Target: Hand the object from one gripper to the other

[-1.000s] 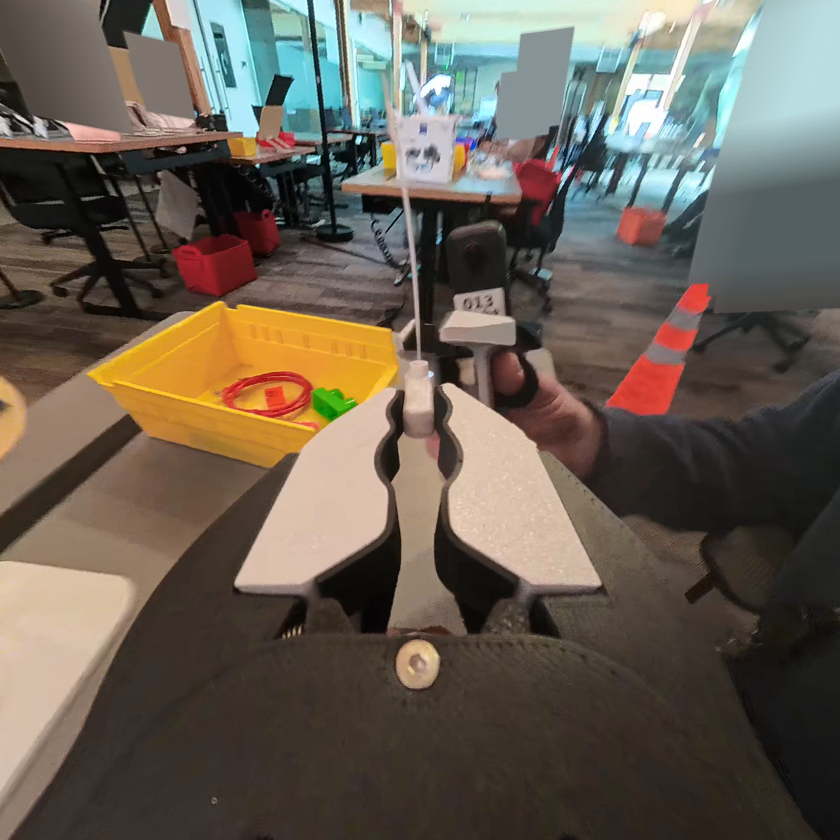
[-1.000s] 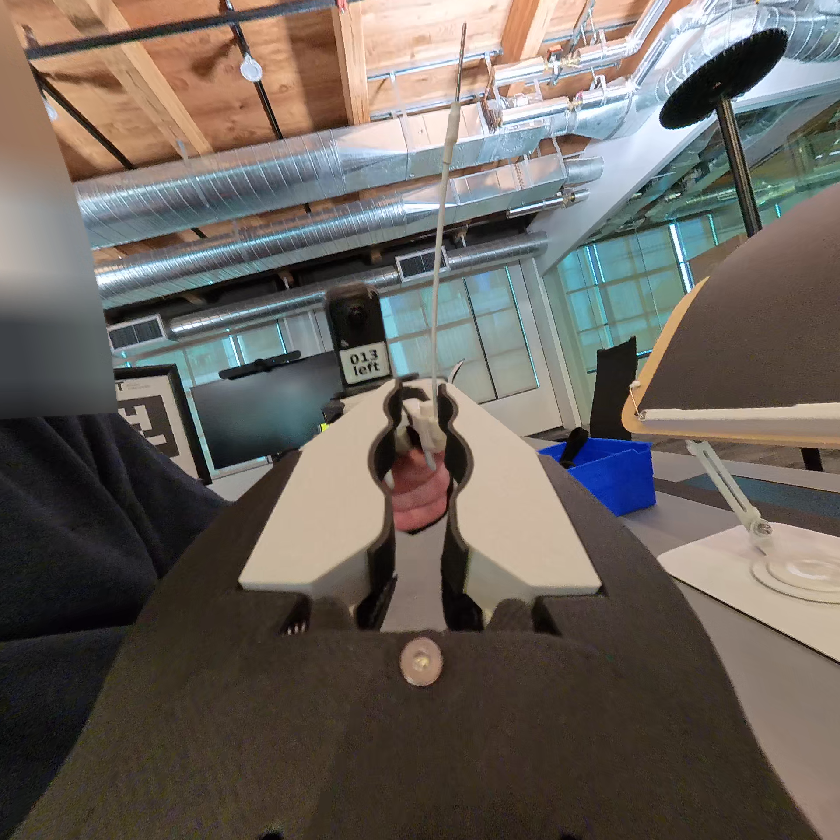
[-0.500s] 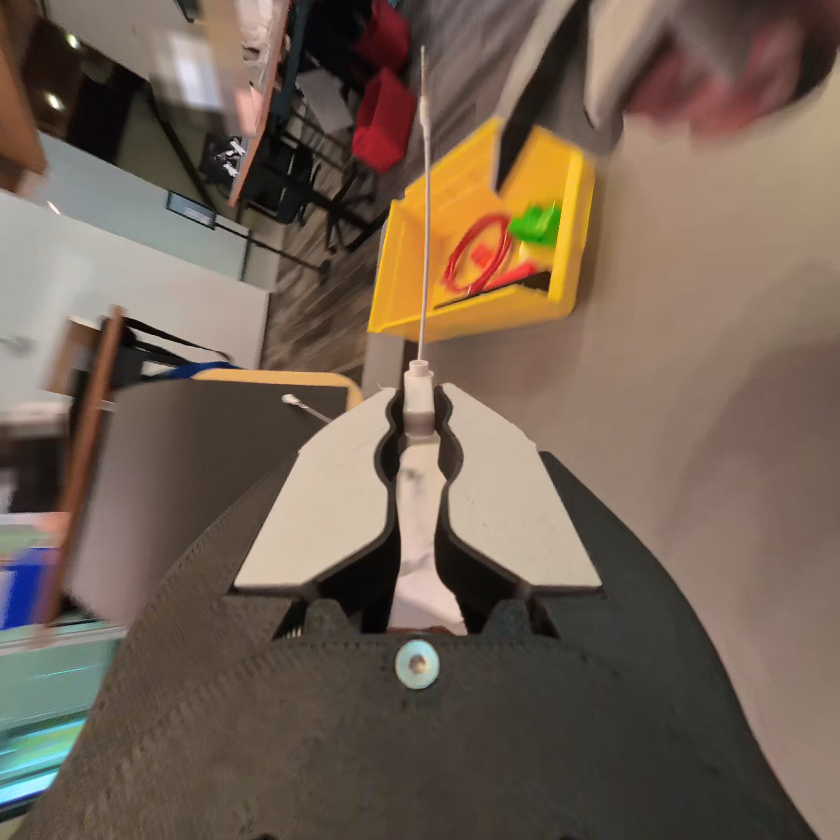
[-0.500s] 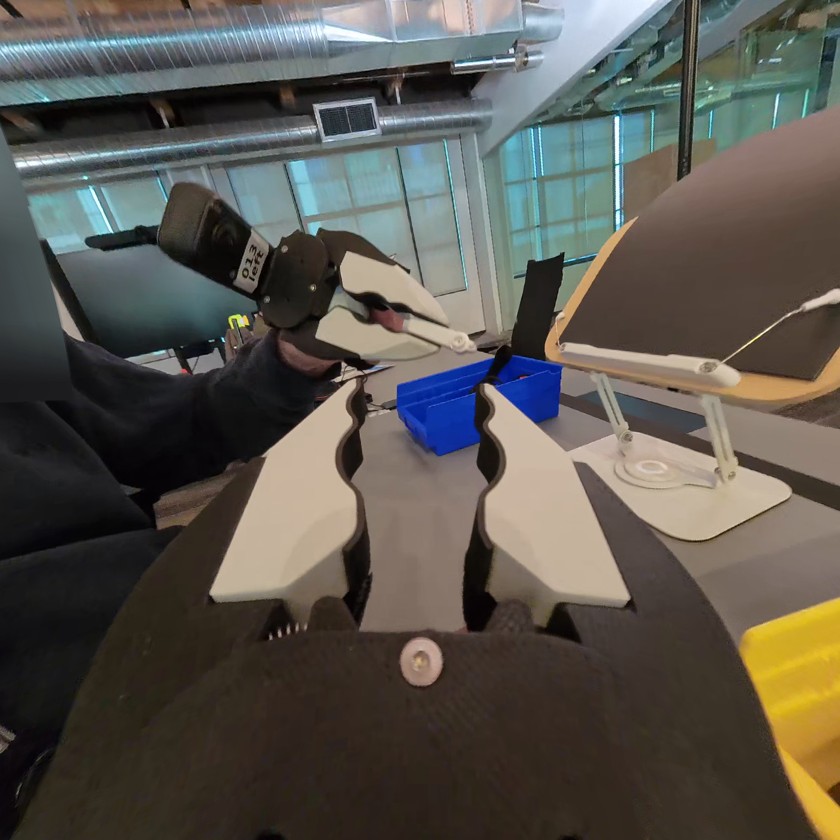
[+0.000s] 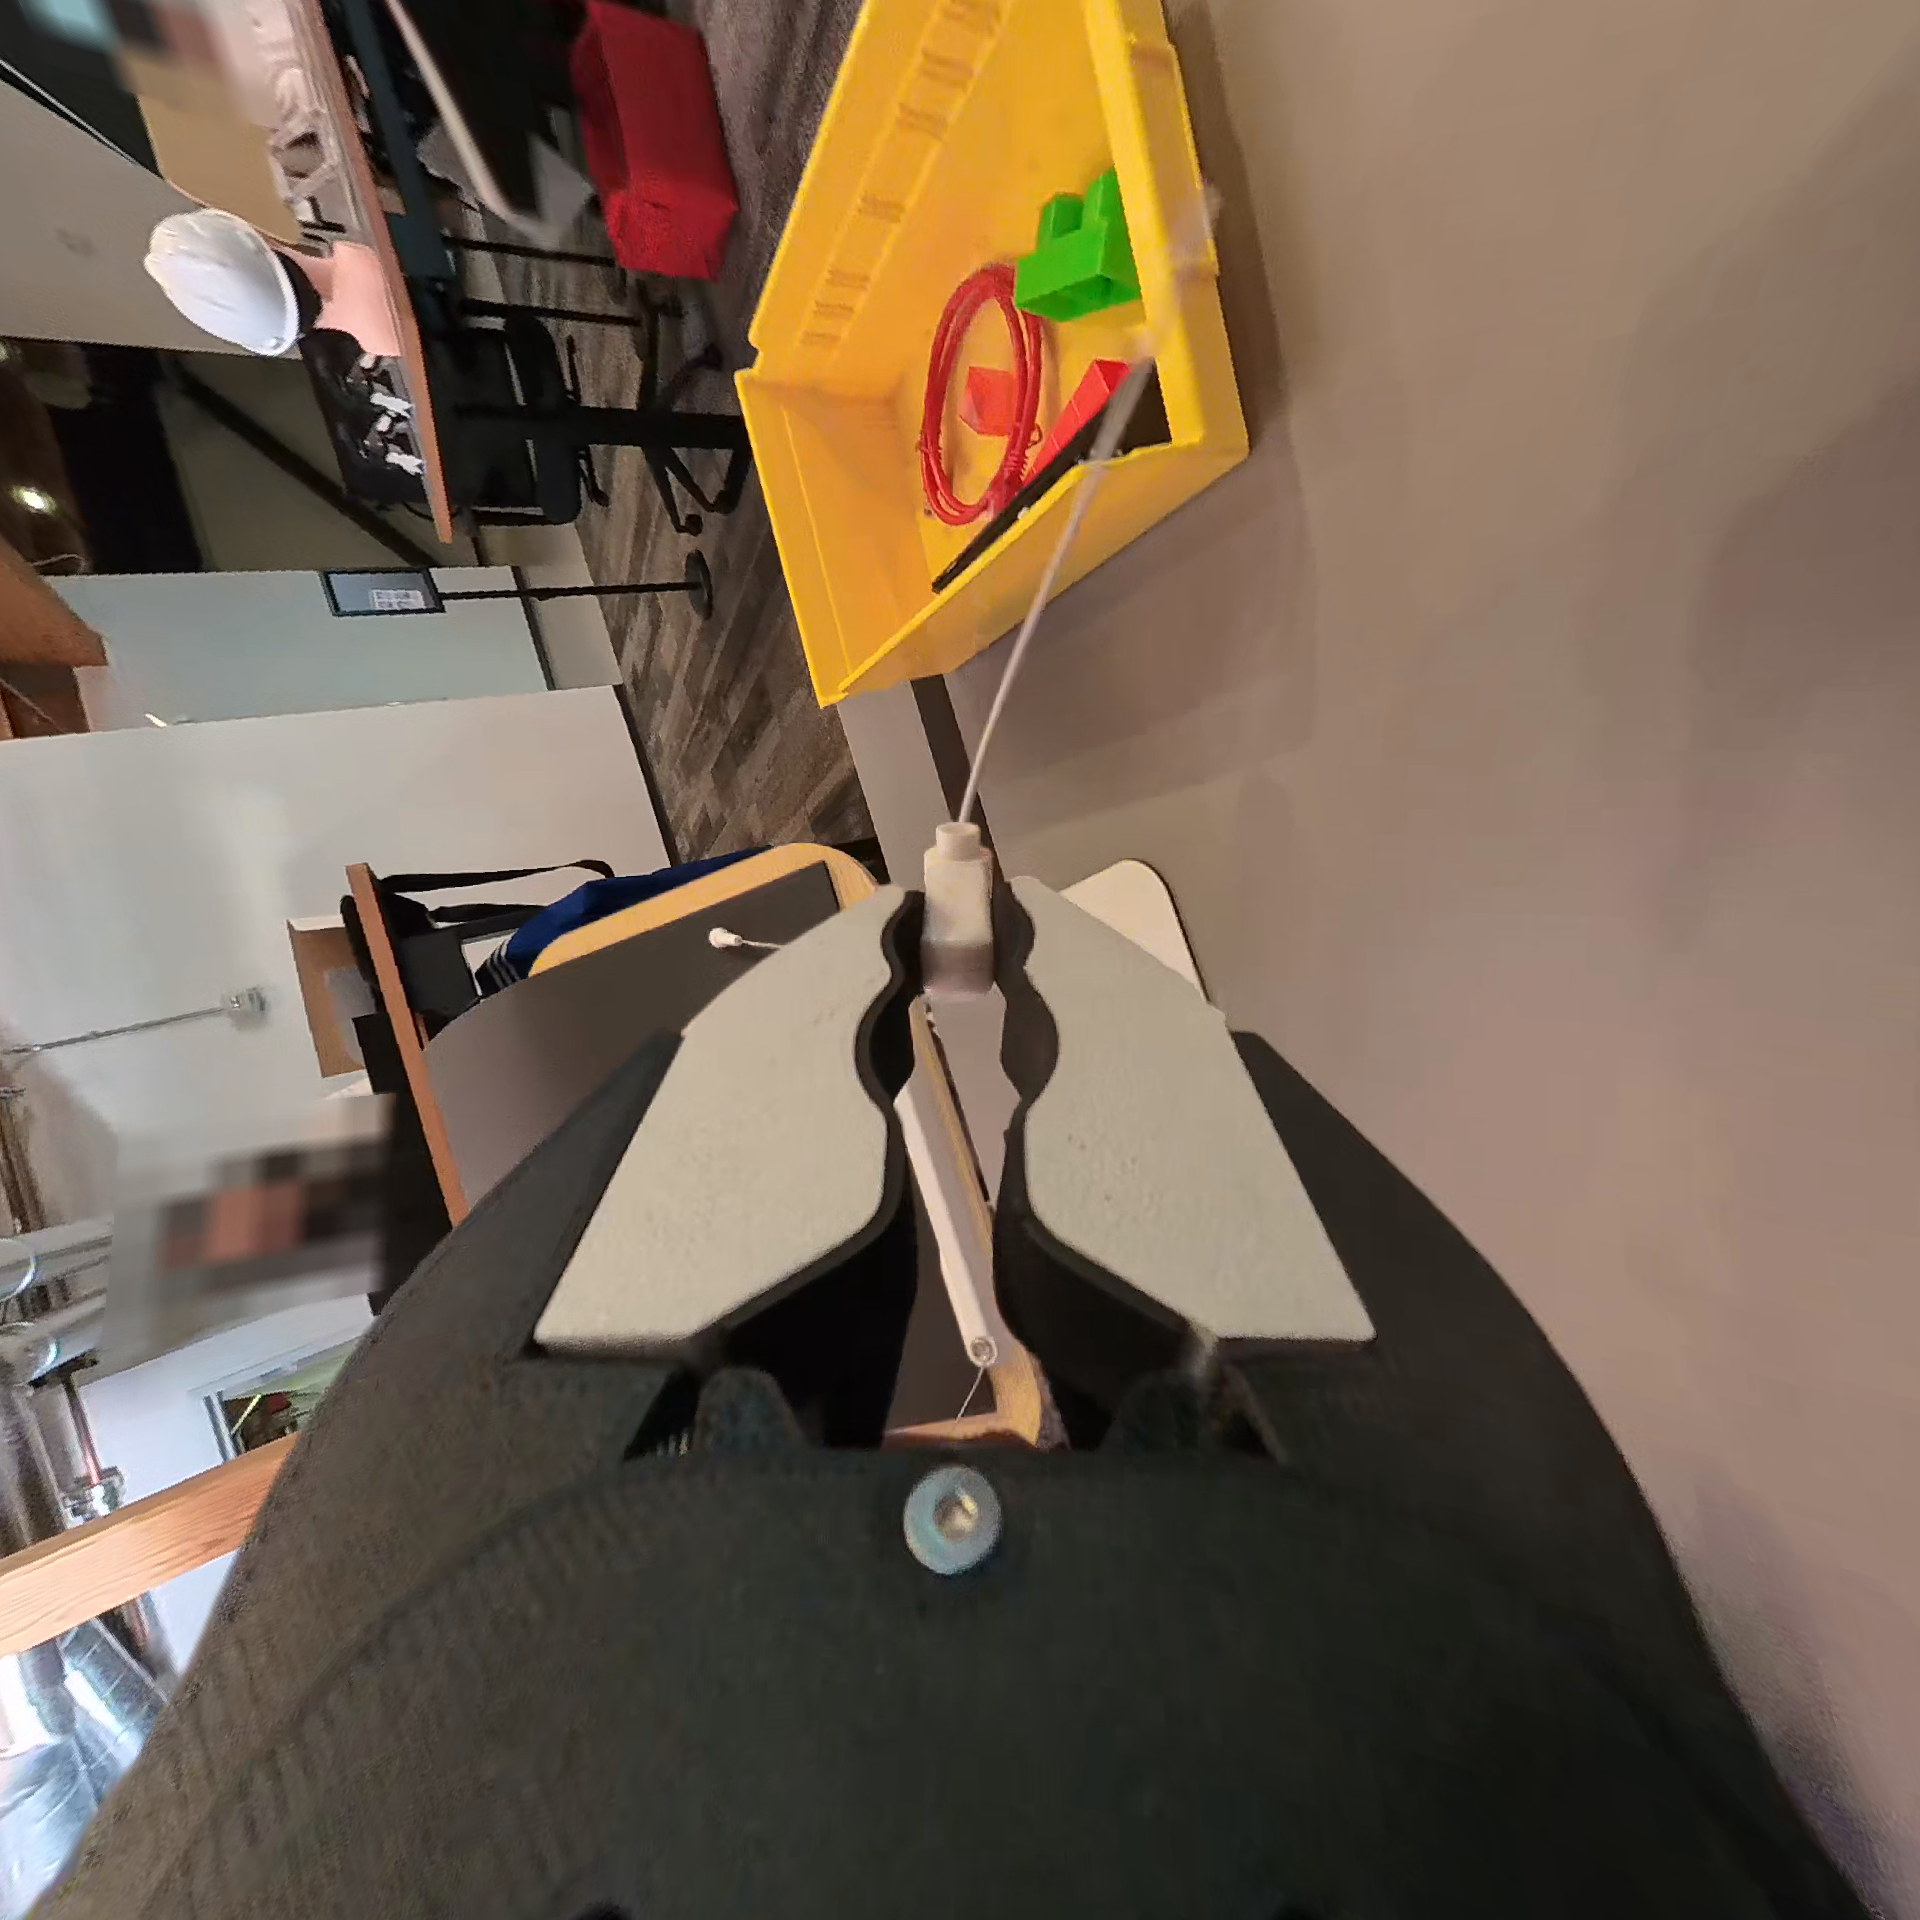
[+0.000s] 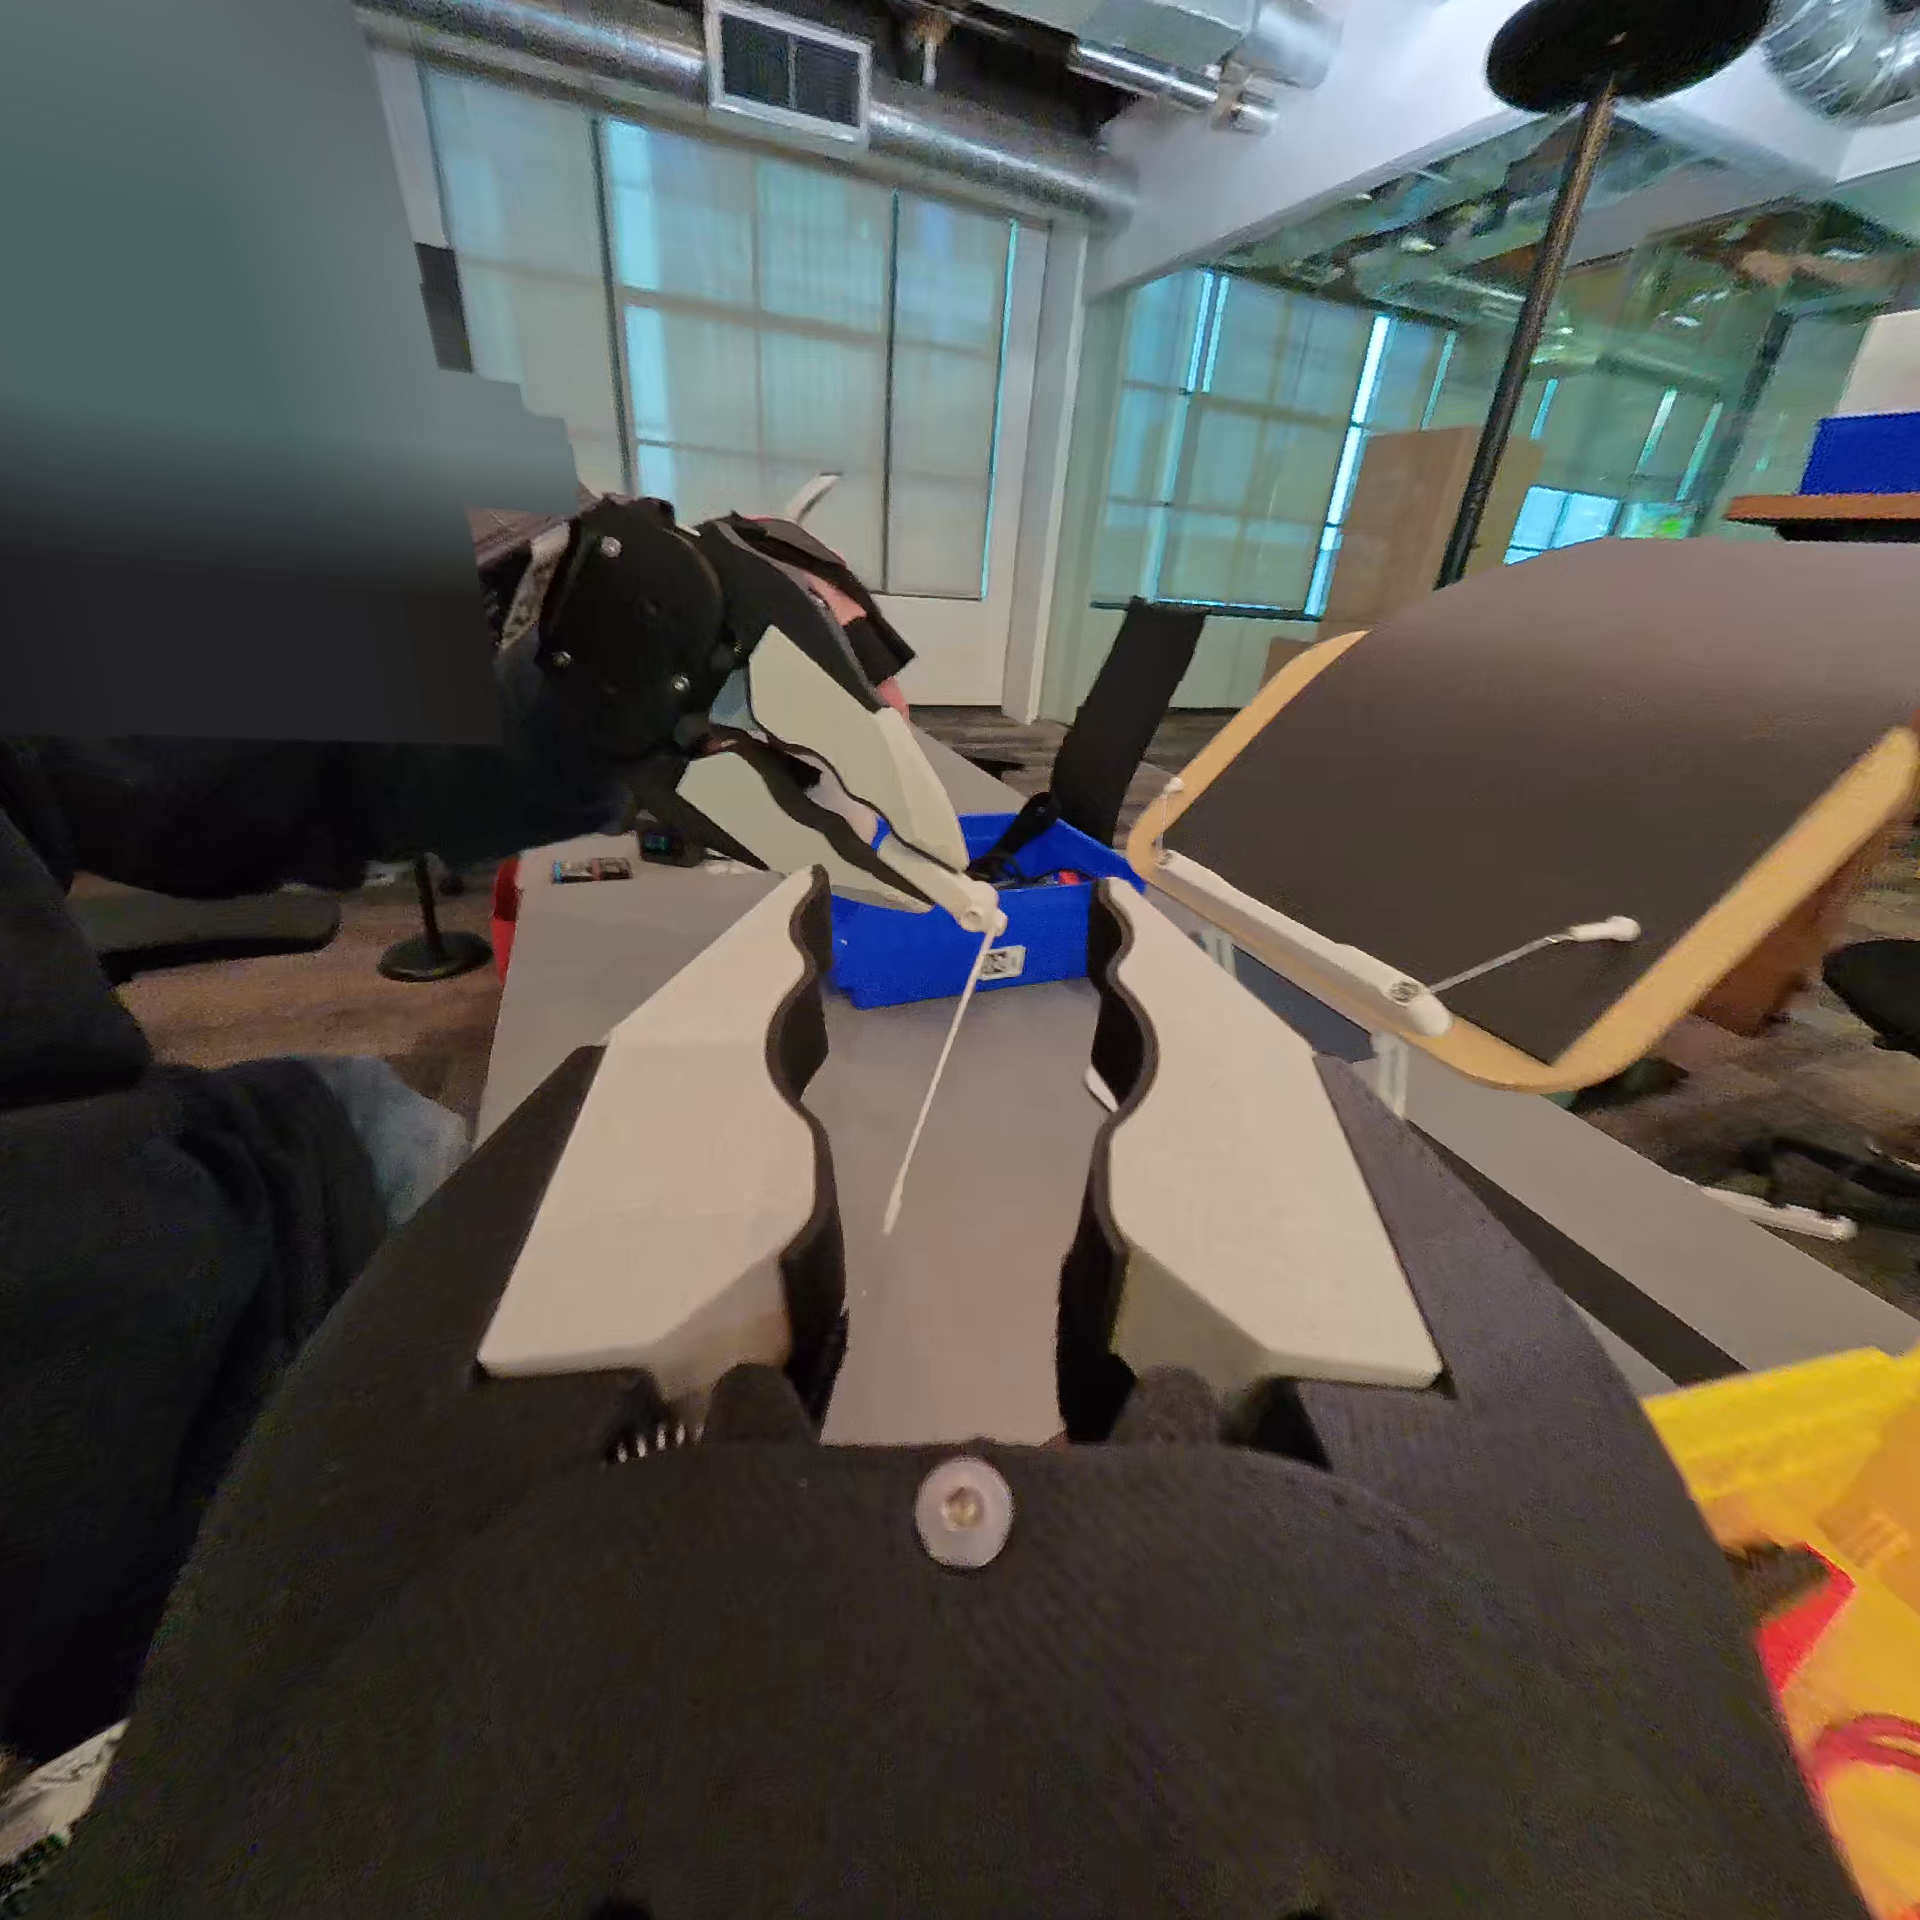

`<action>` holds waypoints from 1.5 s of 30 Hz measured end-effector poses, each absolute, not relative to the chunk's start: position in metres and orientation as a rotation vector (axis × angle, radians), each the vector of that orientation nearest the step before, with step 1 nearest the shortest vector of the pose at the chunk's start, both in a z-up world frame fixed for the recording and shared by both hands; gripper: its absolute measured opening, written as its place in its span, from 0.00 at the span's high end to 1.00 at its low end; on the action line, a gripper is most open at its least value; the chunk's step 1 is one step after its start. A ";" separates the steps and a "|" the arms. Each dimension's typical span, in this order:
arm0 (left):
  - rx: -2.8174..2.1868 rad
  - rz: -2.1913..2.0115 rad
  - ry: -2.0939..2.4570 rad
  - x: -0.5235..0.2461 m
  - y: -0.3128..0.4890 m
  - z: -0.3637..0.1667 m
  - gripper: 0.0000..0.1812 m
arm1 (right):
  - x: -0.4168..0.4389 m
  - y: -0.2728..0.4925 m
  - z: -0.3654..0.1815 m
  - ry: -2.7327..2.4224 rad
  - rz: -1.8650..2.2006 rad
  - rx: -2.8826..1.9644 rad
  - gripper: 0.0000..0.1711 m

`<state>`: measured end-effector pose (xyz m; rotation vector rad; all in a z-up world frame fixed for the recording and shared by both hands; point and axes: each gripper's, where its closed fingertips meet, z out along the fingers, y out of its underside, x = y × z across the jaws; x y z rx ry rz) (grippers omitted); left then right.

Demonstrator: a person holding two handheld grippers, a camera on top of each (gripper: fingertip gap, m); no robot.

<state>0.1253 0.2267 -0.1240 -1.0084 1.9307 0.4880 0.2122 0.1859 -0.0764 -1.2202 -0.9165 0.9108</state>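
1. The left gripper (image 5: 958,940) has its jaws clamped on the white plug end of a thin white cable (image 5: 961,906), right at the fingertips.
2. From that plug the cable's thin wire runs toward one o'clock in the left wrist view, reaching over the near corner of a yellow bin (image 5: 831,436); its far tip is blurred.
3. The bin sits on a grey table (image 5: 1558,727) and holds a coil of red wire (image 5: 982,400), a green block (image 5: 1081,255) and some small red pieces.
4. In the right wrist view the left gripper shows at eleven o'clock, tilted downward, with the wire hanging from its tip toward six o'clock.
5. The right gripper (image 6: 961,997) has its jaws wide apart and holds nothing; the wire's free end dangles in the gap between its fingers (image 6: 686,1164), touching neither as far as I can see.
6. Behind the gap stands a blue bin (image 6: 935,956) on the table.
7. At two o'clock in the same view a dark board with a pale wooden rim (image 6: 1558,748) leans tilted on a white stand.
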 end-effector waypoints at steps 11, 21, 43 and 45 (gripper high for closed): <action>-0.691 0.538 2.150 0.135 0.194 -0.135 0.93 | 0.140 0.186 -0.142 -1.413 0.887 -1.284 0.69; -0.490 0.567 2.352 0.136 0.172 -0.157 0.93 | 0.117 0.177 -0.182 -1.958 0.425 -1.119 0.83; -0.720 0.592 2.236 0.128 0.190 -0.141 0.83 | 0.116 0.200 -0.167 -1.565 0.431 -1.175 0.87; -0.784 0.582 2.176 0.123 0.196 -0.133 0.82 | 0.119 0.208 -0.161 -1.490 0.422 -1.181 0.87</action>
